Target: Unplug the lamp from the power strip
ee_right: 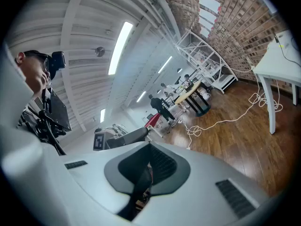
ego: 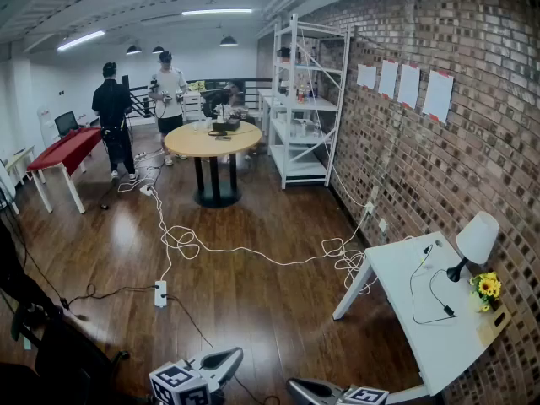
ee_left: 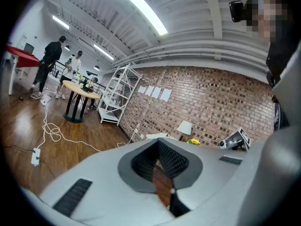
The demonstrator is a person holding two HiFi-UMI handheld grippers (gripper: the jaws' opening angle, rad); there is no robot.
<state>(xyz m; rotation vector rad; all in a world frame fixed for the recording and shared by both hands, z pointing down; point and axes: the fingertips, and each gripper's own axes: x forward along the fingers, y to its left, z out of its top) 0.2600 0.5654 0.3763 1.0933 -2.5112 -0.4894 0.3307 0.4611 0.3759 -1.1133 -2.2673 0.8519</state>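
Two grippers hung low and nearly level over the wood floor [ego: 270, 310], well short of the white table [ego: 405, 277] by the brick wall [ego: 422, 167]. On the left gripper [ee_left: 171, 192] the jaws met at their tips with nothing between them, only floor showing through the gap behind. On the right gripper [ee_right: 140, 189] the jaws were pressed fully together and likewise empty. The lamp [ego: 474, 243], white shade on a black stem, stood upright on the table's wall side, toward its far end. Flowers [ego: 488, 288] sat just beside it on the same side, closer to the table's near end. A black cord [ego: 415, 298] ran from the lamp's base in a loose loop over the tabletop; where it ended could not be made out. The power strip [ego: 160, 293] lay on the floor well to the left of the table. A white cable [ego: 253, 253] trailed from it in loops toward the table's far corner, where it bunched in a tangle by the leg. Whether the lamp's plug sat in that strip could not be told. Beyond the table along the wall stood a white shelf [ego: 305, 99], and further out a round table [ego: 213, 139] with two people [ego: 114, 108] near it.
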